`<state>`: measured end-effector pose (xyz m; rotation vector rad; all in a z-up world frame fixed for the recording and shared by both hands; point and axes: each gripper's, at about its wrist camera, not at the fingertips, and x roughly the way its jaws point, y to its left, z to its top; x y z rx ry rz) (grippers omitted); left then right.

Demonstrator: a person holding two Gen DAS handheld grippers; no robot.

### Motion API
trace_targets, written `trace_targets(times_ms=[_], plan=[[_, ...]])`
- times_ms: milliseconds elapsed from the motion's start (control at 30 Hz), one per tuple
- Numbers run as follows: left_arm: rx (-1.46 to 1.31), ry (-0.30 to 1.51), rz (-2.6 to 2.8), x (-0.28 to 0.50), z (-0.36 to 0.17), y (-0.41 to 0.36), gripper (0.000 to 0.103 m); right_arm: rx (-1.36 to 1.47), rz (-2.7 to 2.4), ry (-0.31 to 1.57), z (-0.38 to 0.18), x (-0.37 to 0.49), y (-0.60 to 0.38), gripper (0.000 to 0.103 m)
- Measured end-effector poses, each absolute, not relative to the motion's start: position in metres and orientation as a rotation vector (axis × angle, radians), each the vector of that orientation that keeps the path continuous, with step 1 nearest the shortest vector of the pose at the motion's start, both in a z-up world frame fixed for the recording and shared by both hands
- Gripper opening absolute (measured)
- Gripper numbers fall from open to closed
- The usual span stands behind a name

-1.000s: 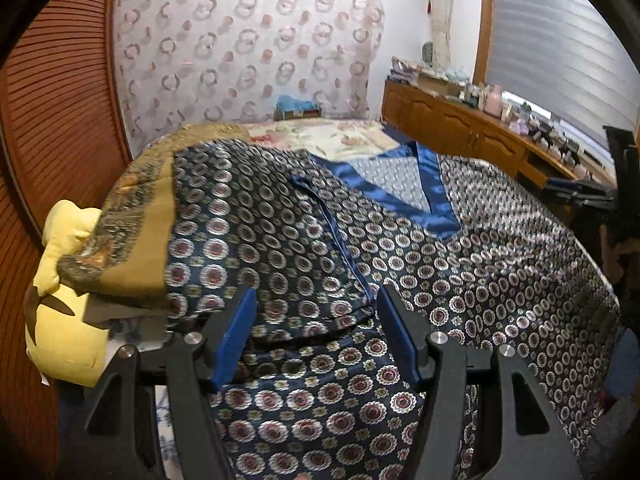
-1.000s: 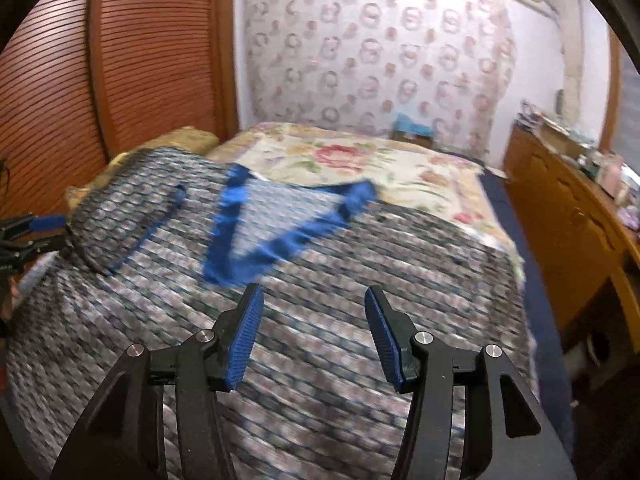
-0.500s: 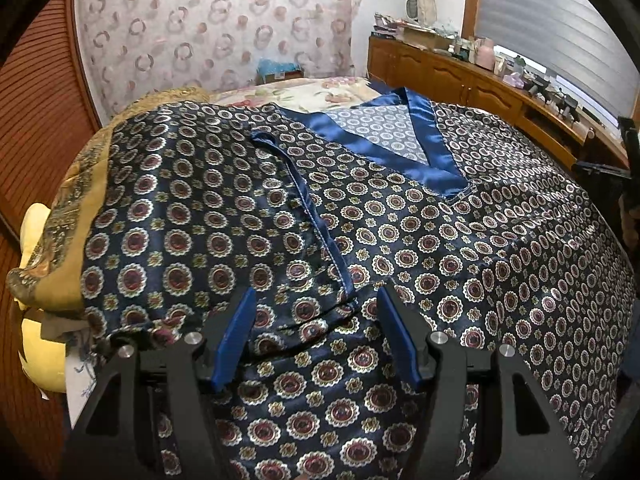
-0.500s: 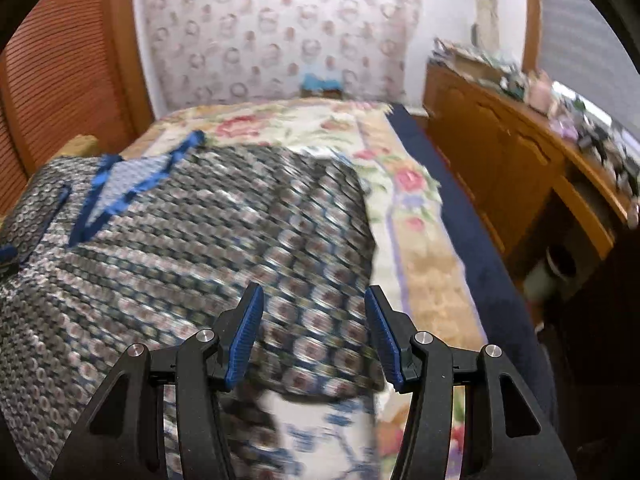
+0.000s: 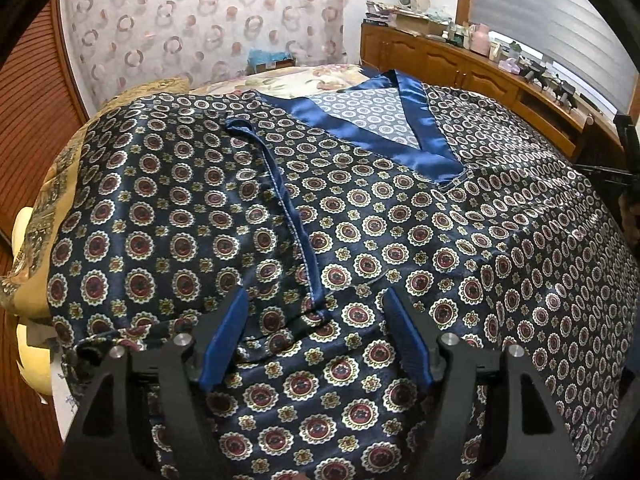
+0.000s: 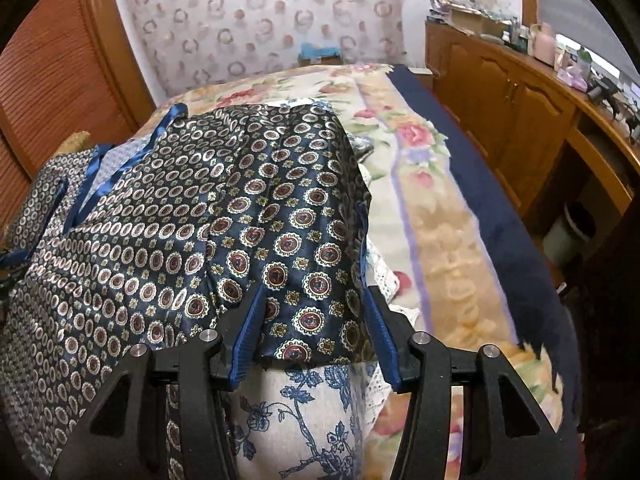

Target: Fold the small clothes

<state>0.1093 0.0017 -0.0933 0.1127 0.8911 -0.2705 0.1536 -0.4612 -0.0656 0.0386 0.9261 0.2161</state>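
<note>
Item 1: my left hand-held gripper [image 5: 316, 332], black with two blue pads, spread wide over cloth, gripping nothing. Item 2: my right hand-held gripper [image 6: 312, 320], same build, spread wide at the cloth's corner. Item 3: one navy satin medallion-print garment with blue V-neck trim [image 5: 400, 240], laid flat across the bed, one sleeve [image 5: 172, 216] folded inward. Item 4: one floral bedspread [image 6: 432, 208] beneath. Item 5: one wooden sideboard [image 6: 516, 108] beyond.

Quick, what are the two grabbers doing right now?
Left gripper: open, holding nothing, over the shirt.
Right gripper: open, holding nothing, at the shirt's edge.
</note>
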Motion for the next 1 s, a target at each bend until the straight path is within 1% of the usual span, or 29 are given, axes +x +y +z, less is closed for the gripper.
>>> trace_targets(times_ms=[67, 100, 167, 300, 433, 467, 600, 733, 767, 900, 1000], plan=[[0.114, 0.894, -0.274, 0.110, -0.093, 0.000, 0.076, 0.041, 0.224, 0.925, -0.066, 0.153, -0.460, 0.046], [0.115, 0.896, -0.281, 0.111, -0.094, -0.001, 0.082, 0.040, 0.229, 0.925, -0.065, 0.152, -0.460, 0.044], [0.131, 0.904, -0.302, 0.110, -0.095, -0.005, 0.088, 0.033, 0.234, 0.924, -0.065, 0.151, -0.458, 0.041], [0.142, 0.914, -0.323, 0.112, -0.096, -0.010, 0.096, 0.017, 0.239, 0.918, -0.064, 0.148, -0.454, 0.040], [0.148, 0.916, -0.322, 0.113, -0.096, -0.013, 0.098, 0.013, 0.240, 0.914, -0.065, 0.147, -0.453, 0.037], [0.149, 0.916, -0.320, 0.113, -0.096, -0.014, 0.099, 0.004, 0.236, 0.911, -0.064, 0.146, -0.452, 0.035], [0.148, 0.917, -0.315, 0.116, -0.098, -0.016, 0.100, -0.050, 0.210, 0.896, -0.062, 0.142, -0.450, 0.023], [0.146, 0.918, -0.311, 0.116, -0.099, -0.015, 0.100, -0.128, 0.193, 0.893, -0.060, 0.139, -0.443, 0.013], [0.146, 0.918, -0.311, 0.116, -0.099, -0.015, 0.100, -0.141, 0.197, 0.894, -0.059, 0.138, -0.442, 0.005], [0.146, 0.917, -0.308, 0.116, -0.099, -0.014, 0.100, -0.169, 0.214, 0.887, -0.057, 0.137, -0.434, 0.002], [0.144, 0.916, -0.304, 0.114, -0.098, -0.013, 0.100, -0.092, 0.269, 0.850, -0.046, 0.135, -0.431, 0.002]])
